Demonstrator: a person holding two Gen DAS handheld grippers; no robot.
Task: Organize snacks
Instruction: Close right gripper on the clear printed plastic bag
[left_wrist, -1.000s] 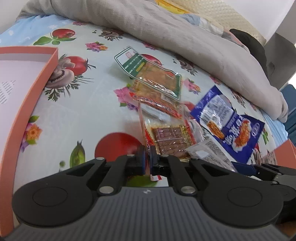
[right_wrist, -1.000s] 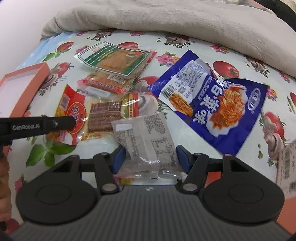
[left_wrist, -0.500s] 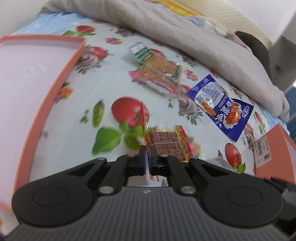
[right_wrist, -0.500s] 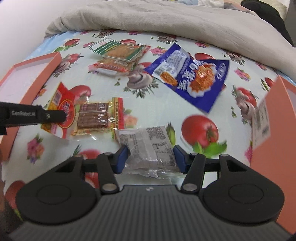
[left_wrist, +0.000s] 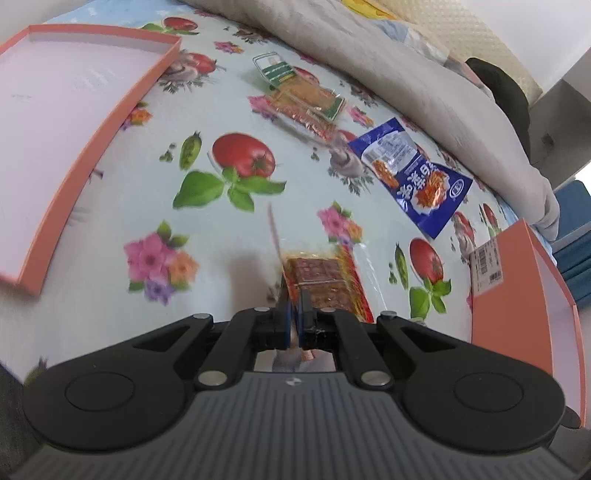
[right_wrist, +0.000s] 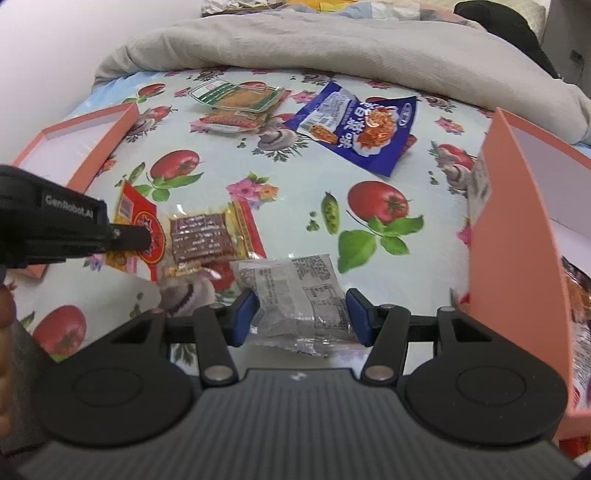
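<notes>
- Left tool (left_wrist: 294, 320) pinches the red snack packet (left_wrist: 325, 280) by its edge, long axis sideways.
- Right tool (right_wrist: 302, 310) grips the clear packet (right_wrist: 295, 291).
- Orange box (right_wrist: 517, 240) at right holds packets.

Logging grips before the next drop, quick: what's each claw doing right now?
Left claw: shut on the red snack packet, pinching its edge.
Right claw: closed on the clear wrapped snack, pads against its sides.
</notes>
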